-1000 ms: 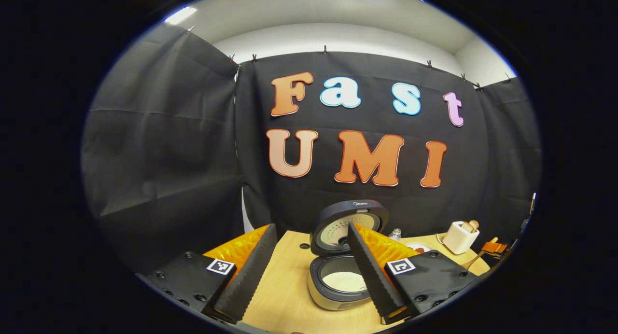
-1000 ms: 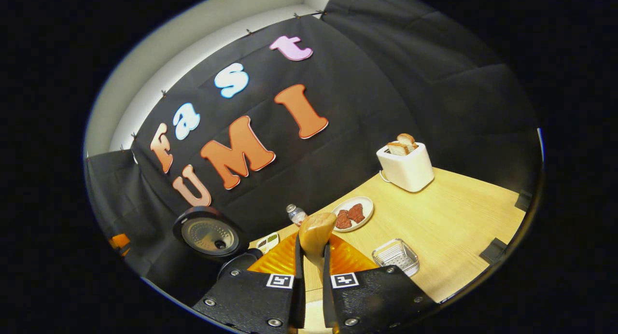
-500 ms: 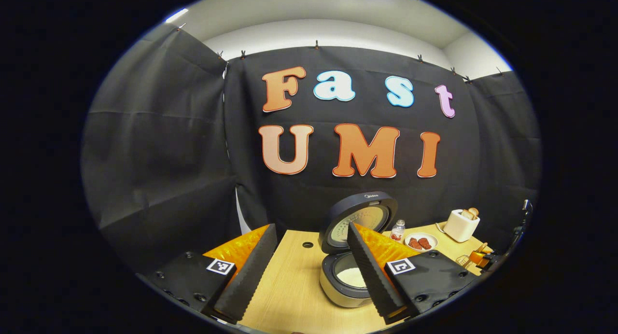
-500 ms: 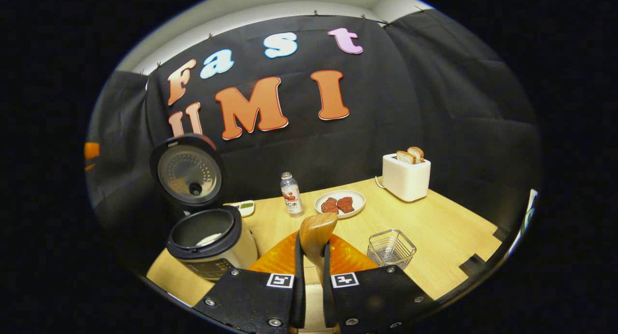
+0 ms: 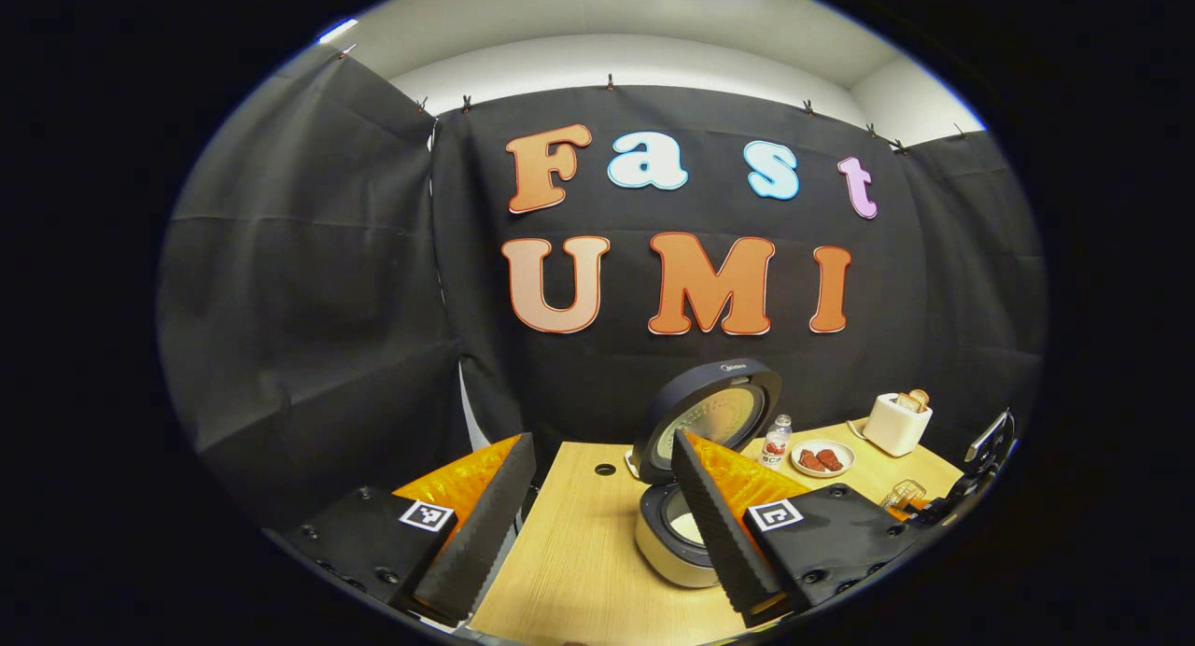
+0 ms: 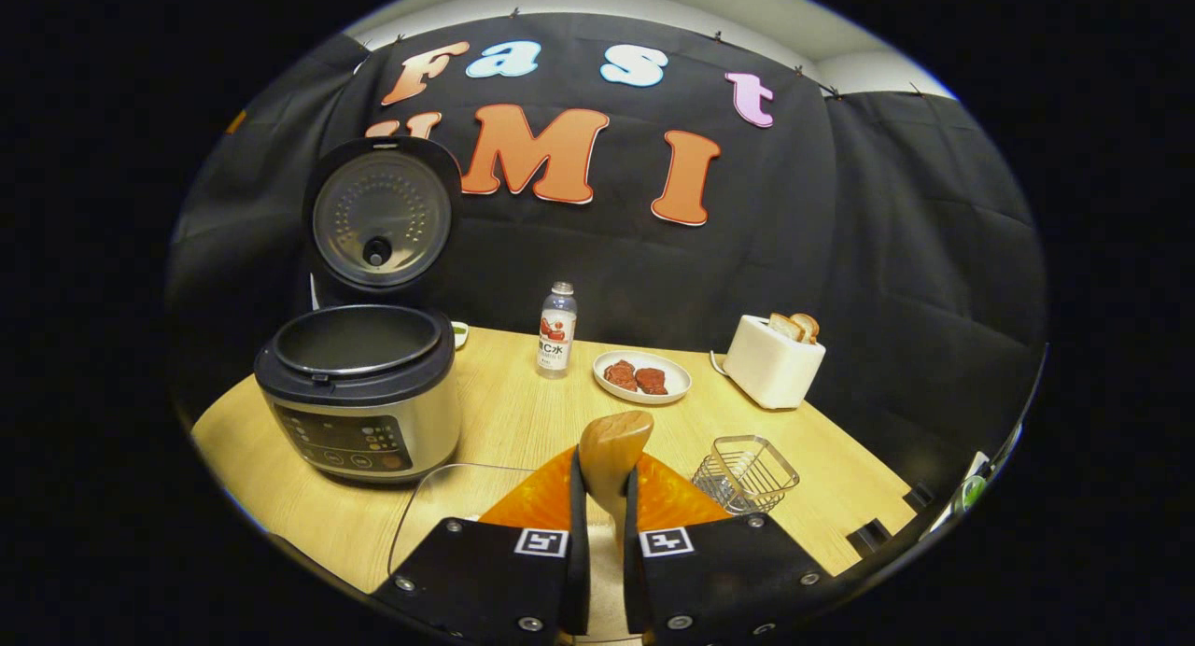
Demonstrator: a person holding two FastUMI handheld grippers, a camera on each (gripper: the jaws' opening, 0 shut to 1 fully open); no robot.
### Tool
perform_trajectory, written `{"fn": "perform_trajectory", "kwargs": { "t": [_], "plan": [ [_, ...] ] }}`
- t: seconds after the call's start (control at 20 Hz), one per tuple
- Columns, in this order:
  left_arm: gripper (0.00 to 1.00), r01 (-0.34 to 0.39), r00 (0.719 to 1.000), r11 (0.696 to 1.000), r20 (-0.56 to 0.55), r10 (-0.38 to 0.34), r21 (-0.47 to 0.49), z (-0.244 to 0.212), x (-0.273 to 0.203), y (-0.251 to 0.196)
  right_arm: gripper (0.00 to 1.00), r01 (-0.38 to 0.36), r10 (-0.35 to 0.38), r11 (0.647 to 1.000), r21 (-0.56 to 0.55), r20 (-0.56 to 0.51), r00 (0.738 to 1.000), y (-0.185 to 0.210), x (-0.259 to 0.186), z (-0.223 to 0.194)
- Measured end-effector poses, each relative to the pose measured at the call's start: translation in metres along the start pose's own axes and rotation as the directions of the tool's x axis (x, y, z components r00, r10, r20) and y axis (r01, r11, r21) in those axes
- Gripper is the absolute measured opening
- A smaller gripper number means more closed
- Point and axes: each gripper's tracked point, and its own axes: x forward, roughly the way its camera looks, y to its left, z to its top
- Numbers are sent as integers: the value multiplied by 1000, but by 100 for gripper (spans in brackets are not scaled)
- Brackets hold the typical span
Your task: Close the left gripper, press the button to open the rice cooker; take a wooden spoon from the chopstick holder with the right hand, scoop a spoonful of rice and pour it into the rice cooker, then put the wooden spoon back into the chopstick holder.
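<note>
In the right gripper view my right gripper [image 6: 604, 478] is shut on the wooden spoon [image 6: 611, 436], whose rounded end sticks up between the fingers. The rice cooker [image 6: 359, 399] stands to its left with the lid [image 6: 381, 217] raised and the pot open. The wire chopstick holder [image 6: 745, 473] sits just right of the gripper. In the left gripper view my left gripper [image 5: 602, 441] is open and holds nothing. Behind its right finger stands the open rice cooker [image 5: 667, 543], with white rice showing inside.
A clear glass container [image 6: 448, 506] lies on the wooden table [image 6: 523, 422] in front of the right gripper. A small bottle [image 6: 557, 329], a plate of red food [image 6: 641, 377] and a white toaster with bread [image 6: 773, 358] stand along the back. Black cloth walls surround the table.
The right gripper has levelled out and swung towards the cooker with the spoon still held. The left gripper has drawn back and to the left, staying open.
</note>
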Motion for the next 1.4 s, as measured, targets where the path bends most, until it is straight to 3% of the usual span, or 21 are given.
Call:
{"fn": "perform_trajectory", "kwargs": {
  "t": [0.25,0.4,0.5,0.65,0.95,1.15,1.4],
  "plan": [
    [96,-13,1000,1000,-13,12,-14,-8,-5,15,14,-46,52,988,148,-40,998,24,-16,-8],
    [96,-16,1000,1000,-20,15,-27,-12,-5,19,14,-100,121,937,334,-44,992,38,-17,-6],
    [96,-15,1000,999,-22,14,-33,-13,-5,22,14,-106,153,859,500,-52,987,36,-19,-8],
    [96,-8,1000,999,-27,7,-33,-17,-6,22,14,-51,137,716,696,-68,988,22,-13,-15],
    [96,0,1000,999,-29,-1,-40,-19,-3,25,14,-24,150,574,819,-76,986,17,-4,-19],
    [96,12,1000,999,-26,-13,-42,-21,0,21,14,21,149,366,931,-81,985,7,-5,-25],
    [96,28,999,999,-15,-29,-46,-16,1,13,13,46,118,201,979,-71,990,-12,-9,-30]
  ]
}}
